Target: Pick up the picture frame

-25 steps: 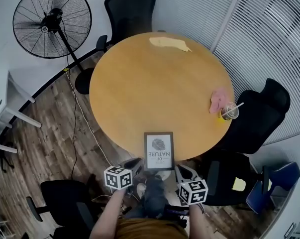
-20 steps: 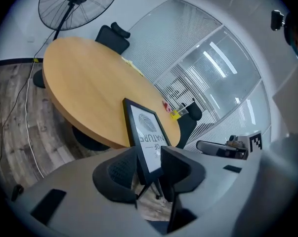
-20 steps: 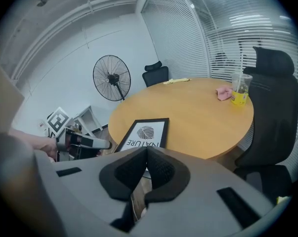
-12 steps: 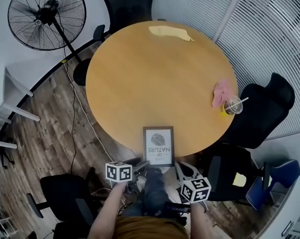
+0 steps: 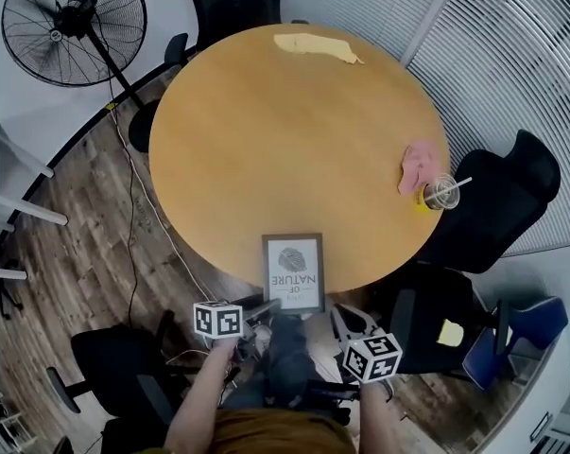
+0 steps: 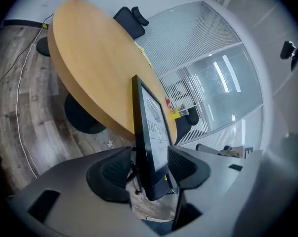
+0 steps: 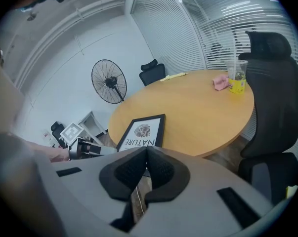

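Observation:
The black picture frame (image 5: 294,272) with a leaf print lies flat on the round wooden table (image 5: 294,130), overhanging its near edge. In the left gripper view the frame's near edge (image 6: 151,132) stands between the two pads of my left gripper (image 6: 149,168). Its jaws are wide and closing, with slim gaps still showing beside the frame. From the head view, the left gripper (image 5: 254,312) sits at the frame's near left corner. My right gripper (image 7: 146,154) is shut on nothing, just short of the frame (image 7: 141,132); in the head view the right gripper (image 5: 346,322) is below the frame's right corner.
A plastic cup with a straw (image 5: 439,194) and a pink cloth (image 5: 417,166) sit at the table's right edge, a yellow object (image 5: 313,45) at the far side. Black office chairs (image 5: 507,206) ring the table. A standing fan (image 5: 67,22) is far left.
My left gripper has rolled and dropped a little at the frame's near left corner. The frame has not shifted on the table. The right gripper has kept still.

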`<state>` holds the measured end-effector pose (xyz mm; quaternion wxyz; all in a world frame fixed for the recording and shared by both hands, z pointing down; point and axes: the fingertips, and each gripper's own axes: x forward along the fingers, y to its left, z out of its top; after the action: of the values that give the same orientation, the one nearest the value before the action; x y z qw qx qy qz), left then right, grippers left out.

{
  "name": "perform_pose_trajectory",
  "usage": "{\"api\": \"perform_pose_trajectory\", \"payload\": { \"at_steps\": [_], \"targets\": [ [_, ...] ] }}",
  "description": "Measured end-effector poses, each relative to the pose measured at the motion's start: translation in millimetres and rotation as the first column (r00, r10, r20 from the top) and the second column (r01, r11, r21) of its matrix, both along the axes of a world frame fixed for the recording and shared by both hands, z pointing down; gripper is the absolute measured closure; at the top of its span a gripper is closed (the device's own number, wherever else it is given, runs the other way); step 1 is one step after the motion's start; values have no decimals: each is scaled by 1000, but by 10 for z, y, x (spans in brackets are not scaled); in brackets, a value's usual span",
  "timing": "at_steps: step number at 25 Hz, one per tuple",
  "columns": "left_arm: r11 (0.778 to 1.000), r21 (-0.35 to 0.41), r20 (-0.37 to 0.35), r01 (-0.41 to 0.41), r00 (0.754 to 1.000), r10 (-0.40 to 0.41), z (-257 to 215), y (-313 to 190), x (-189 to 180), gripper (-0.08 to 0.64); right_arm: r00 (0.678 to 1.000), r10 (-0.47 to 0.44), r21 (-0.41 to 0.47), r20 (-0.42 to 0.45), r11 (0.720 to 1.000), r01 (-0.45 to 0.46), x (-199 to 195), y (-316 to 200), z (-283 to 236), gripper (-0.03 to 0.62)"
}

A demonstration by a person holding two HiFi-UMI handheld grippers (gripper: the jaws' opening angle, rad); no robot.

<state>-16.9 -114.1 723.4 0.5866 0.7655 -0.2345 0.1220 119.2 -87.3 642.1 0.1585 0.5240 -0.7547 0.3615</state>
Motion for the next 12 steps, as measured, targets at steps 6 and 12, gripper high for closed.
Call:
{"api": "perform_pose_trajectory", "payload": {
  "at_steps": [6, 12],
  "targets": [
    [1000, -29, -9, -8, 1000, 8, 76, 6, 92, 339, 1000, 6, -2, 2, 1000, -6, 77, -31, -1, 580],
    [997, -83, -51, -2, 999, -2, 107, -7, 147, 365, 1000, 16, -16, 13, 1000, -15, 130, -50, 43, 580]
  ]
}}
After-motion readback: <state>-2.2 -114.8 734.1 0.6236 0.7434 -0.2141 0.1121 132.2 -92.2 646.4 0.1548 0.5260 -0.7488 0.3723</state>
